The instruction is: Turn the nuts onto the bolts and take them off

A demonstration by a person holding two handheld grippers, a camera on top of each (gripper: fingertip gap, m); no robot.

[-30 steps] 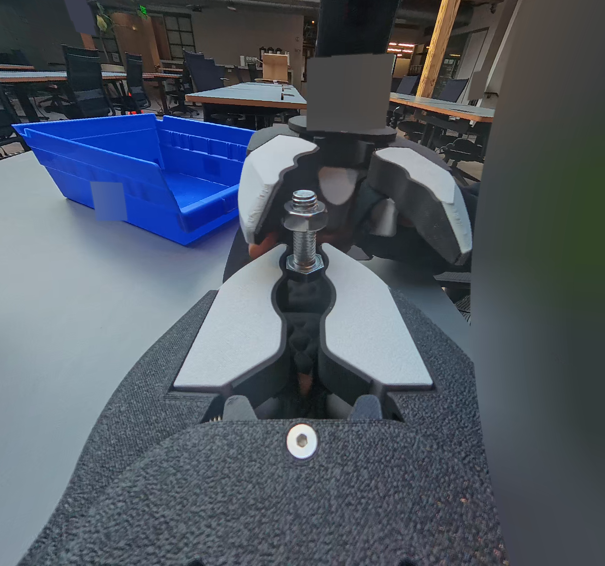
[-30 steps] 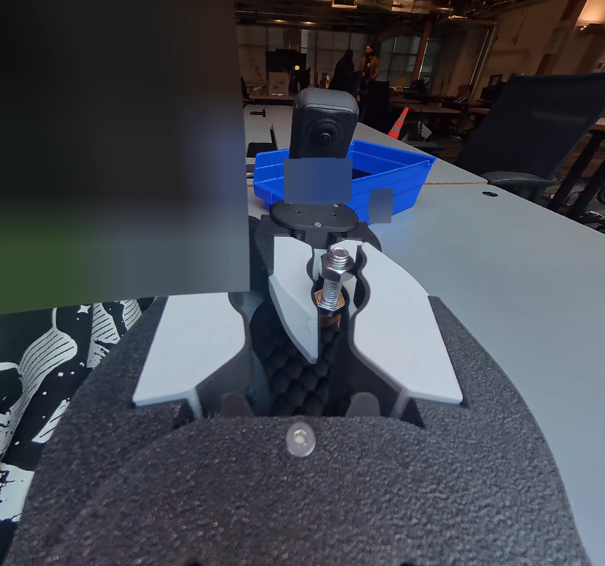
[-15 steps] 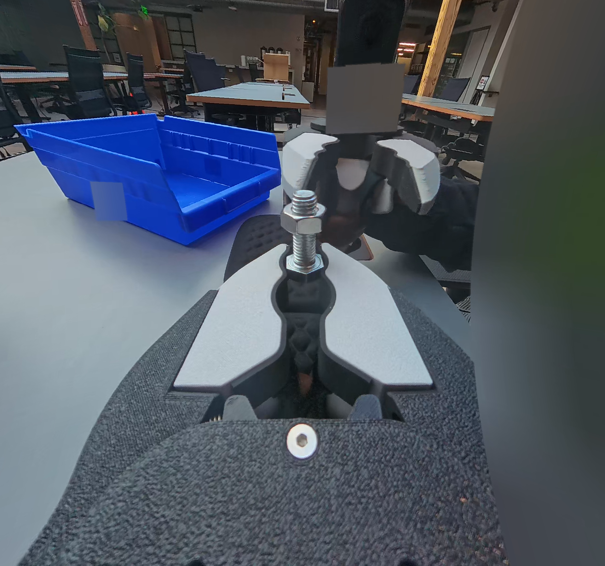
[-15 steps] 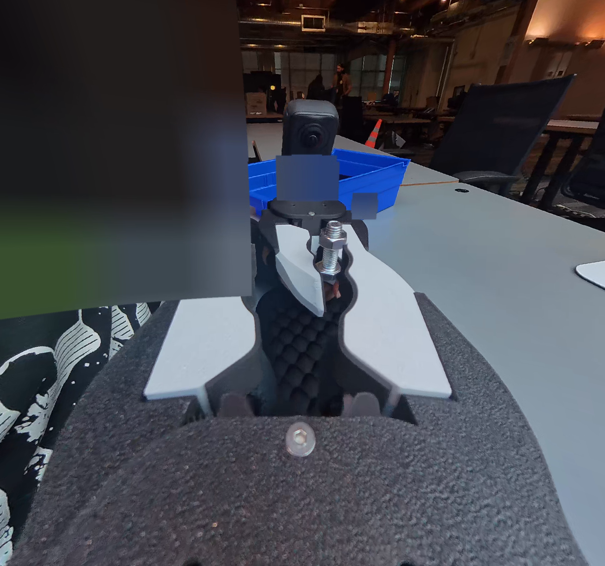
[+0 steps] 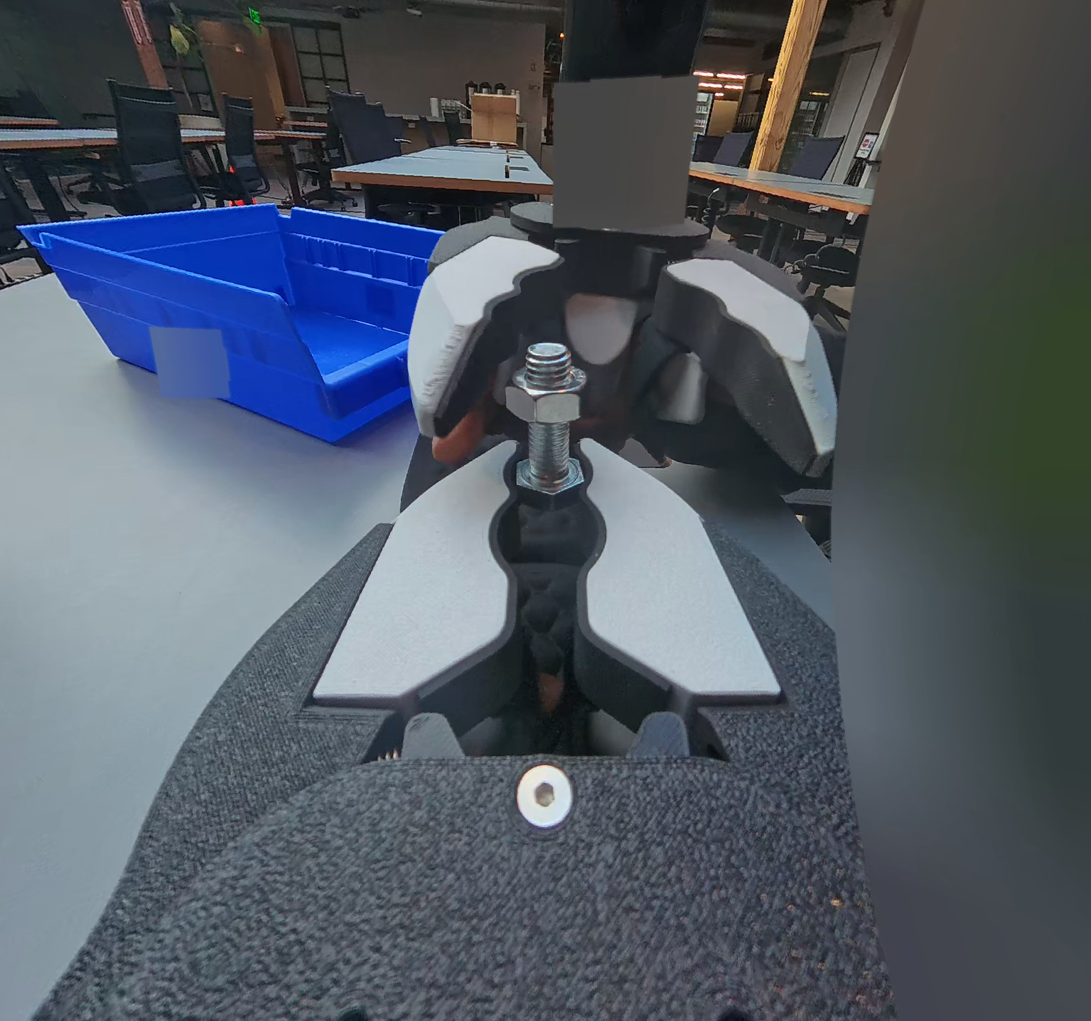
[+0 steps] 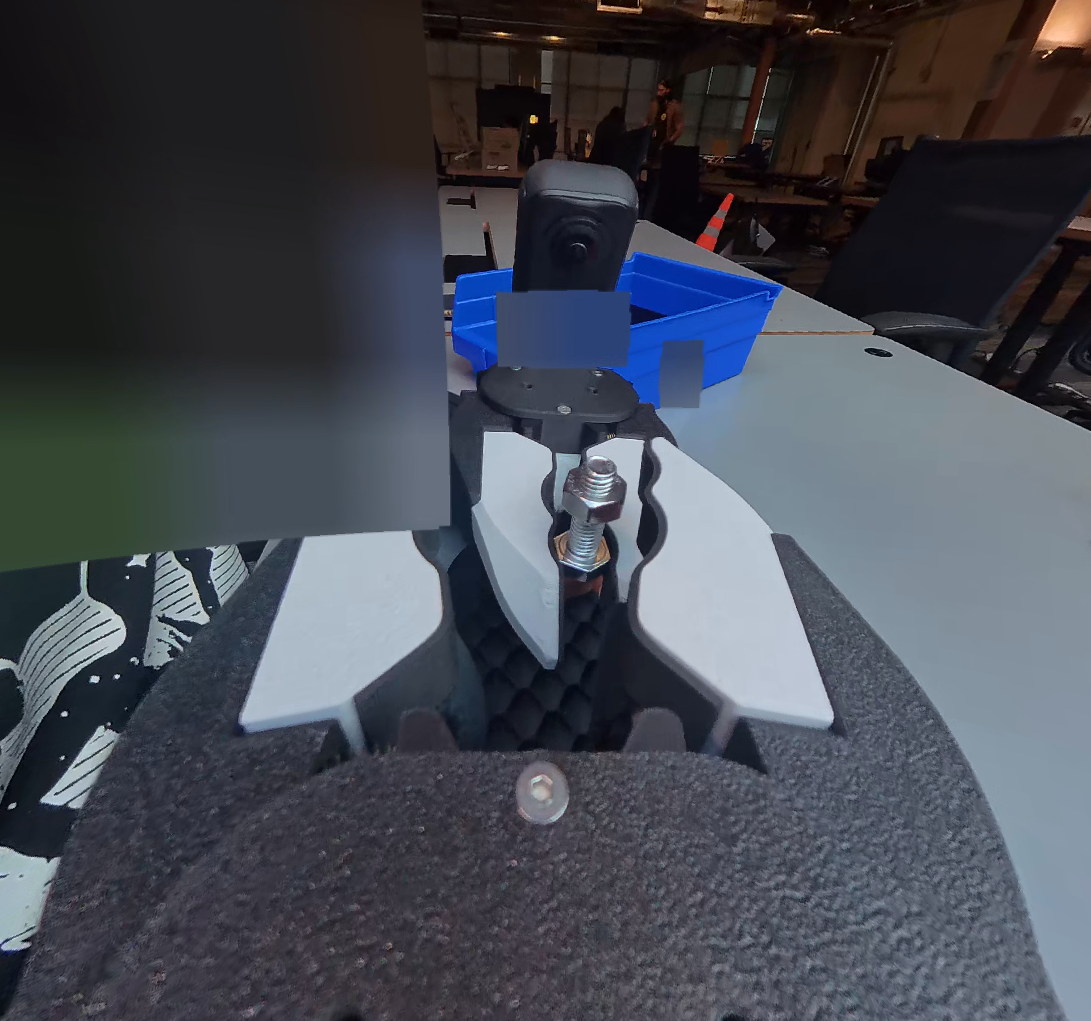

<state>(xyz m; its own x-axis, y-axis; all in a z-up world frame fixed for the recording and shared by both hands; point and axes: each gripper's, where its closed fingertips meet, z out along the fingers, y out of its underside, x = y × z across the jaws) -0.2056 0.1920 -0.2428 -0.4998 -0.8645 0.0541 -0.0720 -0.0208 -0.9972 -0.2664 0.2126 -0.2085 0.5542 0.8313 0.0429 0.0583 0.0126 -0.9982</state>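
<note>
While the bolt (image 5: 548,443) stands upright with its head clamped between the fingertips of the left gripper (image 5: 549,482), one nut (image 5: 545,400) sits high on the thread, a few turns below the tip. A second hex piece sits low against the fingertips; whether it is another nut or part of the bolt head I cannot tell. By my reading the job is partway: the nut is on the thread, but the pictures alone do not say whether it is being wound on or off, and it has yet to reach either end.

Opposite, on the far side of the bolt, the right gripper (image 5: 620,367) faces the left one, its fingers spread wide to either side of the nut and touching nothing. It holds nothing. Both tools are raised above the grey table (image 5: 147,520), with a blue bin (image 5: 195,278) to the far left.
</note>
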